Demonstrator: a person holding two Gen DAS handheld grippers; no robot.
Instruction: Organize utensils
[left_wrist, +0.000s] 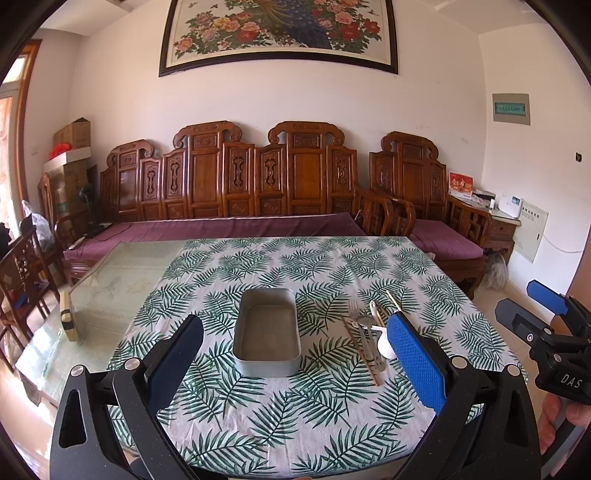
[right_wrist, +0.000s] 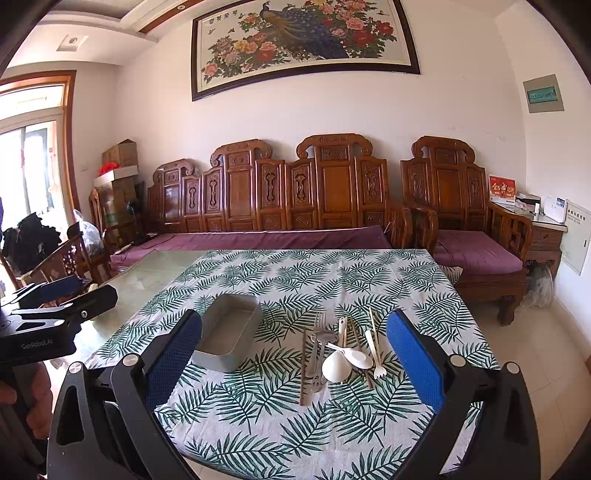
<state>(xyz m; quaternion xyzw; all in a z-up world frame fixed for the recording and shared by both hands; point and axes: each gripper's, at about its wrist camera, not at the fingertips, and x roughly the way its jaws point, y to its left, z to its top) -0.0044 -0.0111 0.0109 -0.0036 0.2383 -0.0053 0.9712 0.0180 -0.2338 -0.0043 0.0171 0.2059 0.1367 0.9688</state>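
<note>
A table (left_wrist: 110, 280) with a glass top fills the foreground, and a leaf-print cloth (left_wrist: 295, 266) covers the part of it lying in front of both grippers. On the cloth stands a metal tin (left_wrist: 266, 332), empty and open at the top; it sits straight ahead of the left gripper (left_wrist: 295, 354), between the lines of its two fingers, and ahead and to the left of the right gripper (right_wrist: 295, 354), just beyond that gripper's left finger. The left gripper is held above the near edge of the cloth with its jaws spread wide, grasping nothing. The right gripper is likewise wide apart and empty, held beside the left one. A loose pile of utensils (right_wrist: 340, 354) lies on the cloth just right of the tin: it sits directly ahead of the right gripper, between its fingers, and ahead of the left gripper's right finger. In the pile are brown chopsticks (right_wrist: 303, 365), a metal fork (right_wrist: 320, 332), a large white spoon (right_wrist: 336, 366), a smaller white spoon (right_wrist: 357, 357) and a white fork (right_wrist: 375, 354), overlapping one another.
</note>
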